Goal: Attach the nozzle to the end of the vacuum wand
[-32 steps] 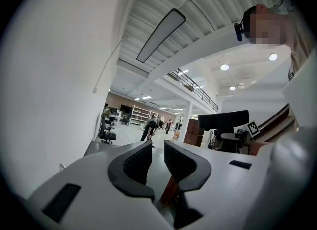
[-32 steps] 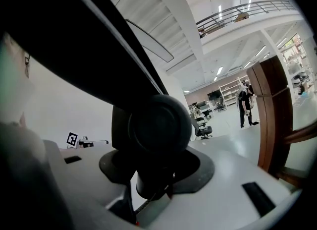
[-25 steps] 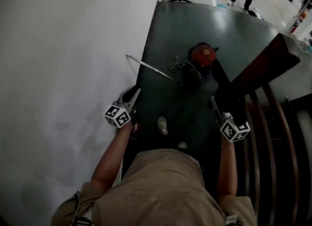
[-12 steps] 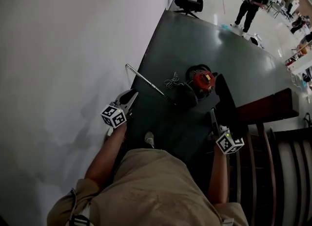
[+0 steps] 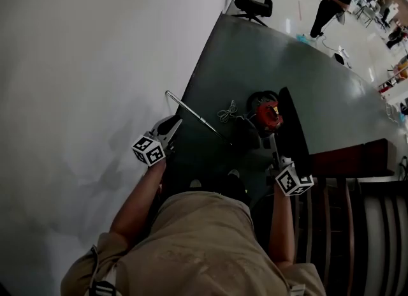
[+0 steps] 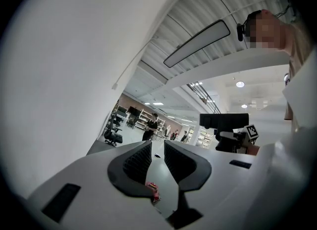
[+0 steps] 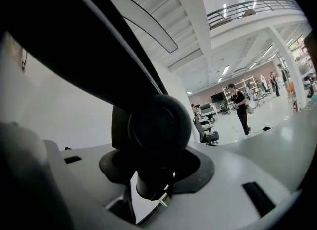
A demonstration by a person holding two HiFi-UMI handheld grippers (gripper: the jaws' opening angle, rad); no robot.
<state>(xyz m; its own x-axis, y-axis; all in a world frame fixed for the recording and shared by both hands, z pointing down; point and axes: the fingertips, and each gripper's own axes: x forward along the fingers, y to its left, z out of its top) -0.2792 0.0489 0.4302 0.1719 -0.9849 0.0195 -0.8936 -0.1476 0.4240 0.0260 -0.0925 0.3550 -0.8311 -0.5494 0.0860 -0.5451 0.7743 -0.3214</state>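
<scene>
the right gripper [image 5: 278,156] has its jaws clamped on the round neck of the matte black plastic nozzle [image 5: 294,127], whose long flat head rises ahead of it. the left gripper [image 5: 172,123], its ribbed dark pads drawn together on nothing, is held level beside the smooth white wall. the slim, shiny metal wand [image 5: 191,112] lies on the dark green floor mat [image 5: 319,71], near the round red vacuum [image 5: 268,113].
</scene>
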